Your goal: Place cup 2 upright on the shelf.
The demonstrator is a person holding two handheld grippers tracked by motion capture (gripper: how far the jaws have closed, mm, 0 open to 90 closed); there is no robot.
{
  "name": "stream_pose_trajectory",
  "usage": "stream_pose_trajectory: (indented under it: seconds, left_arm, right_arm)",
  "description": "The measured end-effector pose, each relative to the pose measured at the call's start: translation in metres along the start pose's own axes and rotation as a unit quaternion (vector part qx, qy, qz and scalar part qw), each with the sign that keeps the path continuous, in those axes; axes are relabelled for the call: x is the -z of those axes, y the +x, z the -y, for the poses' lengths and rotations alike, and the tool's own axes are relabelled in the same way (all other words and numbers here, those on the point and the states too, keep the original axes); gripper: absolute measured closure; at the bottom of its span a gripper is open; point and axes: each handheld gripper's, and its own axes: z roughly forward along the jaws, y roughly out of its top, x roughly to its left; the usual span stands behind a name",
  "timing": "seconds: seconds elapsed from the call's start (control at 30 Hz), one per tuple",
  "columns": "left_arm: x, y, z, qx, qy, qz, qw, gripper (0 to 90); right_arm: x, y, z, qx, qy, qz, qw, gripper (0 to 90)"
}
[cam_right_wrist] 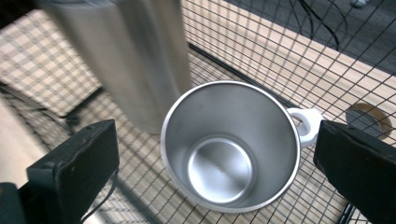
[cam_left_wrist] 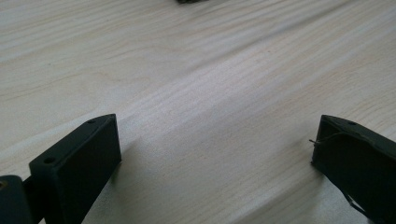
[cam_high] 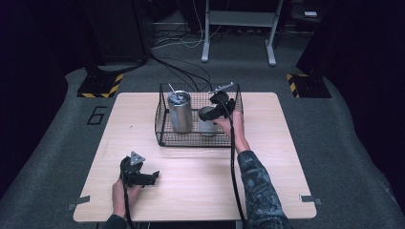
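Spread wide, one jaw either side of the steel mug (cam_right_wrist: 231, 147) without touching it: right gripper (cam_right_wrist: 215, 163) poised above the wire basket (cam_high: 162, 138). Round and open-topped, brushed silver inside with a flat shiny bottom, thin bright rim, white loop handle (cam_right_wrist: 306, 123) toward the right jaw. Standing upright in the basket's right half, just right of a tall steel tumbler (cam_high: 180, 112). Far side of the wooden table (cam_high: 200, 191). Near left: left gripper (cam_left_wrist: 215, 154), jaws likewise spread, holding nothing, low over bare wood.
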Motion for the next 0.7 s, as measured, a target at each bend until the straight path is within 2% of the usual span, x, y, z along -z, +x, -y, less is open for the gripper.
stream_pose_trajectory:
  seconds: [0.23,0.4,0.57,0.7]
  left_arm:
    - [0.000,0.000,0.000,-0.001,0.000,0.000,1.0000,0.9]
    - [0.000,0.000,0.000,-0.001,0.000,0.000,1.0000,0.9]
    - [0.000,0.000,0.000,-0.001,0.000,0.000,1.0000,0.9]
    - [0.000,0.000,0.000,-0.001,0.000,0.000,1.0000,0.9]
  right_arm:
    - [0.037,0.012,0.003,0.030,-0.027,-0.017,0.9990,0.0]
    - [0.064,0.026,0.010,0.059,-0.039,-0.018,0.9973,0.0]
    - [0.088,0.037,0.024,0.078,-0.050,-0.021,0.9954,0.0]
    - [0.103,0.039,0.038,0.090,-0.052,-0.015,0.9945,0.0]
